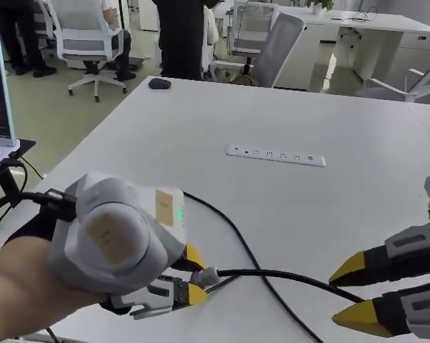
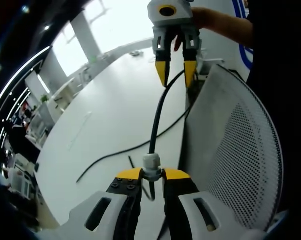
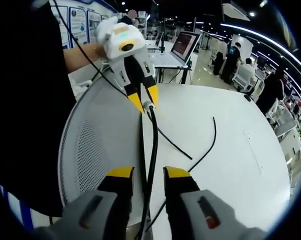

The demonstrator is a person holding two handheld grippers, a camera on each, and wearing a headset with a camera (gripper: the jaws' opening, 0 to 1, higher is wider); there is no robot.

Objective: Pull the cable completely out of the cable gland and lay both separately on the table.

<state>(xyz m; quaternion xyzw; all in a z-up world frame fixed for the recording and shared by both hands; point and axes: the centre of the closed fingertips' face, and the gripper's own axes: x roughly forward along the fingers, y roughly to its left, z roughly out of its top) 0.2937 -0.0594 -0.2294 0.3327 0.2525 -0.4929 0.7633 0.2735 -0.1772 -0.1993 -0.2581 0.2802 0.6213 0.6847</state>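
Note:
A light grey cable gland sits on the end of a black cable. My left gripper, held low at the left, is shut on the gland, pinched between its yellow tips. From there the cable runs to my right gripper at the lower right. The right gripper is open, and the cable passes between its jaws with a gap on each side. Both grippers hang above the near edge of the white table.
A second stretch of black cable lies across the table. A white power strip lies mid-table and a dark mouse at the far edge. A white mesh chair back stands near the grippers. Office chairs and people are behind.

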